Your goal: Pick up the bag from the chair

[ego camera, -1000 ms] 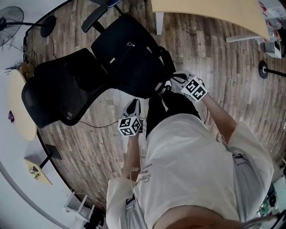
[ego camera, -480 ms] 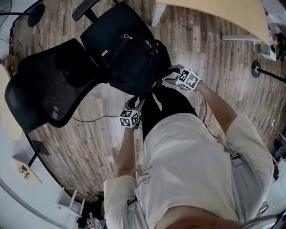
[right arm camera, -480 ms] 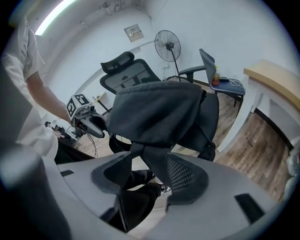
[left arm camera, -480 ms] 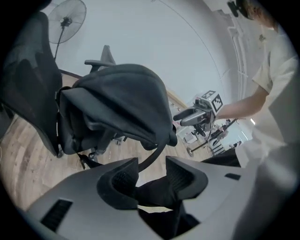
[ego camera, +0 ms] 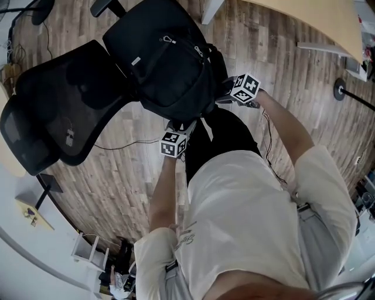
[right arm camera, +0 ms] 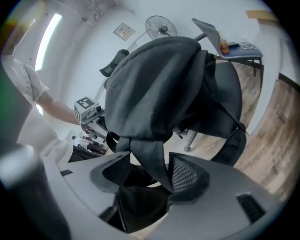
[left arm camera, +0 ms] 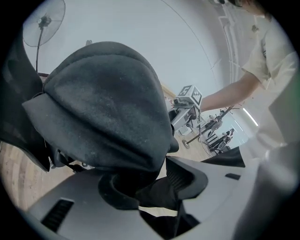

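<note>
The left claw (left arm camera: 150,180) is pinching a fold of the bag (ego camera: 170,70) at its near lower edge. The right claw (right arm camera: 150,176) is pinching one of its straps (right arm camera: 149,157), and the band lies against the ribbed pad.

The bag is a black backpack of matte cloth, plump and rounded. It sits over the seat of the chair (ego camera: 58,111), just in front of the person (ego camera: 246,217). I can't tell whether it rests on the seat or hangs clear of it. Its near edge juts toward the person's legs, and its far side touches the mesh backrest, which leans away to the left.

Bare floor (ego camera: 117,181) lies open to the left and right of the chair, with a thin cable (ego camera: 114,145) across it. A worktop (ego camera: 310,17) stands beyond on the right, well apart from the bag.

From above you see the bag's top, with a silver zip pull (ego camera: 169,40) and a small pale label (ego camera: 136,60). Only the claw views show its bulging underside, the dangling straps and a fan (right arm camera: 159,26) by the far wall. The right claw view also shows a small table with a bottle (right arm camera: 225,46).
</note>
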`<state>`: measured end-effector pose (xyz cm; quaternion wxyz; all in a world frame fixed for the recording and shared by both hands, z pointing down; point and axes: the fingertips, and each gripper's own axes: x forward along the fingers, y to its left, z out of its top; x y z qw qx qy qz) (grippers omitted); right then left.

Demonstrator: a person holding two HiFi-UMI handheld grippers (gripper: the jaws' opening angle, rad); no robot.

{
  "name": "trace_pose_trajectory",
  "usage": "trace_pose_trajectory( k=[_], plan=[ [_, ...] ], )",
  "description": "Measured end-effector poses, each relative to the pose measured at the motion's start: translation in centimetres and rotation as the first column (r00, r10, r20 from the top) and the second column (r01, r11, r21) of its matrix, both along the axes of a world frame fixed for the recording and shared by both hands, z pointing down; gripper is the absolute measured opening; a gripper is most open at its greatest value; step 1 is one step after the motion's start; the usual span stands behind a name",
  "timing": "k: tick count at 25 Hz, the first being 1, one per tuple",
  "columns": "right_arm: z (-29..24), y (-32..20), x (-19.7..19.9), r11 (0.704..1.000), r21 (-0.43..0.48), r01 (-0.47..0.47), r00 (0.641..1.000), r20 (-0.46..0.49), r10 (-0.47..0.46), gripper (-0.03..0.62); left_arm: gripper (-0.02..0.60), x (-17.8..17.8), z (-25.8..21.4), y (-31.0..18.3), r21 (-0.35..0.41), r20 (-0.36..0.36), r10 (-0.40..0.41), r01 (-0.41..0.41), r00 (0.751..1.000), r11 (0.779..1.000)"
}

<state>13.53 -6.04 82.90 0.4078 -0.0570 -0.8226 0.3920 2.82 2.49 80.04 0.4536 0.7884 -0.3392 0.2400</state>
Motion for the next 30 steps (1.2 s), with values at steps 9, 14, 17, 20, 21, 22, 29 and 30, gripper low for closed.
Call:
trace_pose_trajectory(
  k=[9, 14, 17, 20, 21, 22, 29, 30],
  plan=[
    [1.1, 2.3, -3.2, 0.953, 0.125, 0.274, 0.962, -0.022, -0.274, 0.152, 0.151, -0.2, -0.1, -0.4, -0.053, -0.073, -0.011, 0.007, 0.997, 0.999],
    [-2.4, 1.2, -3.3, 0.977, 0.168, 0.132, 0.985, 0.091, -0.149, 0.089, 0.119, -0.5, -2.3, -1.1, -0.008, -0.099, -0.044, 0.043, 0.994, 0.999],
    [-4.8, 0.4, -3.4, 0.974, 0.21, 0.089, 0.981, 0.149, -0.122, 0.078, 0.112, -0.6, -4.0, -1.9, 0.019, -0.116, -0.066, 0.069, 0.991, 0.997],
    [-7.2, -0.4, -3.8, 0.965, 0.254, 0.067, 0.973, 0.198, -0.12, 0.072, 0.106, -1.1, -6.0, -2.7, 0.048, -0.126, -0.102, 0.109, 0.987, 0.993],
    [-8.1, -0.7, -4.0, 0.963, 0.264, 0.058, 0.969, 0.217, -0.118, 0.069, 0.103, -1.3, -6.8, -3.1, 0.06, -0.128, -0.112, 0.121, 0.985, 0.991],
    [-9.0, -1.1, -4.3, 0.962, 0.27, 0.049, 0.965, 0.236, -0.115, 0.066, 0.1, -1.6, -7.4, -3.4, 0.07, -0.132, -0.122, 0.132, 0.984, 0.989],
    [-13.2, -3.6, -8.0, 0.946, 0.321, 0.035, 0.937, 0.319, -0.143, 0.058, 0.069, -5.0, -10.8, -5.6, 0.132, -0.16, -0.198, 0.22, 0.967, 0.967],
    [-13.7, -4.0, -8.4, 0.947, 0.32, 0.025, 0.934, 0.331, -0.137, 0.057, 0.066, -5.4, -11.2, -6.1, 0.14, -0.174, -0.216, 0.241, 0.961, 0.96]
  ],
)
